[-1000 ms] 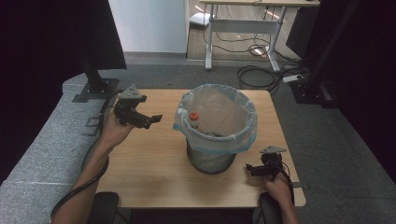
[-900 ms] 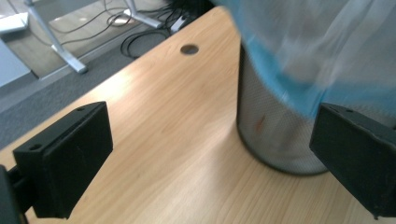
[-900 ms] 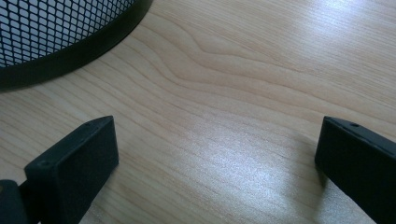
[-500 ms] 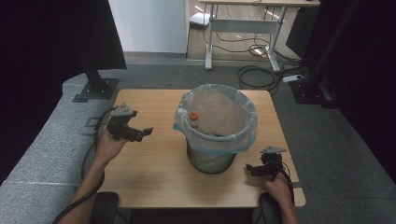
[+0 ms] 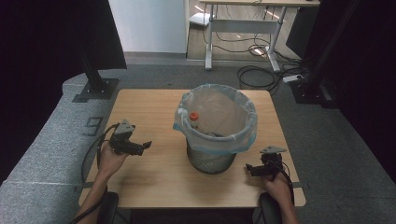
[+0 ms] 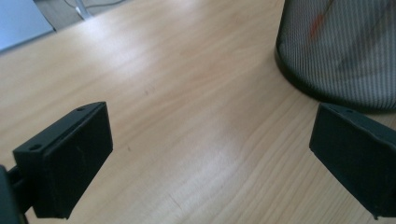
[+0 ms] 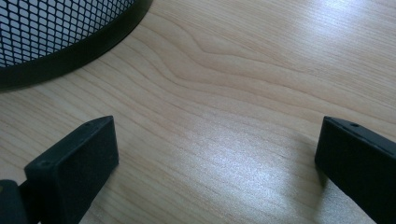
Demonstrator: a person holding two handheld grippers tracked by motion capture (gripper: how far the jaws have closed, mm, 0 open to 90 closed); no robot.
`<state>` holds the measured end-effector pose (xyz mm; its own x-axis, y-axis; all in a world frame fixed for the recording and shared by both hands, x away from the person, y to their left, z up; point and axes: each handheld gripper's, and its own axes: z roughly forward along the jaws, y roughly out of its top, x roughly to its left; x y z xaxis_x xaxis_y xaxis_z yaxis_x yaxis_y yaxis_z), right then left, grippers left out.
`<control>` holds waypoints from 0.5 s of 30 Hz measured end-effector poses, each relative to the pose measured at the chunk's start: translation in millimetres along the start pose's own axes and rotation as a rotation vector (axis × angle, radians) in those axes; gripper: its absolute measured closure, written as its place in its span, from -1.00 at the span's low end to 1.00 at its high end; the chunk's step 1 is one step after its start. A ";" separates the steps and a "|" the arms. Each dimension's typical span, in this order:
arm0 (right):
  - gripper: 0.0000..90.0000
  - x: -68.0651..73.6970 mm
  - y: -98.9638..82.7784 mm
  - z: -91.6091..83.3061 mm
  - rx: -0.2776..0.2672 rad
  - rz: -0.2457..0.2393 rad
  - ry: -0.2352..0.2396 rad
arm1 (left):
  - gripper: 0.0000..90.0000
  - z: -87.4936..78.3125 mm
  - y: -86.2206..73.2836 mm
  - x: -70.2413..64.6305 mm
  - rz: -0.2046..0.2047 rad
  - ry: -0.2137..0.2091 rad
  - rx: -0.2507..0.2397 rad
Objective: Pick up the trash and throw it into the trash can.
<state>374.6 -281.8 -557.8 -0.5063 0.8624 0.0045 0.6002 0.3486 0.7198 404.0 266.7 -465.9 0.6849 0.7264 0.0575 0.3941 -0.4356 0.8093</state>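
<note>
Both grippers rest low on the wooden table [image 5: 154, 177], jaws spread and empty: left gripper [image 5: 145, 145] and right gripper [image 5: 248, 168] flank a mesh bin [image 5: 211, 161]. Its clear liner [image 5: 233, 112] holds an orange-capped bottle [image 5: 194, 119].

Wood table [image 5: 154, 112] matt; bin [image 5: 210, 161] blk metal mesh.

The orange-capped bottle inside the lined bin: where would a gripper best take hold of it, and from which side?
Probably by the neck just under the orange cap, coming straight down from above. The bottle stands against the bin's left inner wall with its cap up, and the bag and mesh bin block any sideways approach. Both grippers, left and right, have open jaws.
</note>
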 end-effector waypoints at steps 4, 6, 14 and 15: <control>-1.00 0.0 0.0 0.0 0.000 0.000 -0.001 | -1.00 10.4 -18.8 -3.6 -0.019 0.002 0.025; -1.00 0.0 0.0 0.0 0.000 0.000 0.000 | -1.00 16.0 -27.8 -5.4 -0.022 -0.002 0.045; -1.00 0.0 0.0 0.0 0.000 0.000 0.000 | -1.00 36.1 -52.0 -12.5 0.037 0.023 0.166; -1.00 0.0 0.0 0.0 0.000 0.000 0.000 | -1.00 37.8 -53.9 -12.9 0.040 0.022 0.176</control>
<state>374.6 -281.8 -557.8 -0.5062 0.8624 0.0043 0.6001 0.3487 0.7199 397.1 260.7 -532.4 0.6894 0.7172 0.1018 0.4692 -0.5492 0.6915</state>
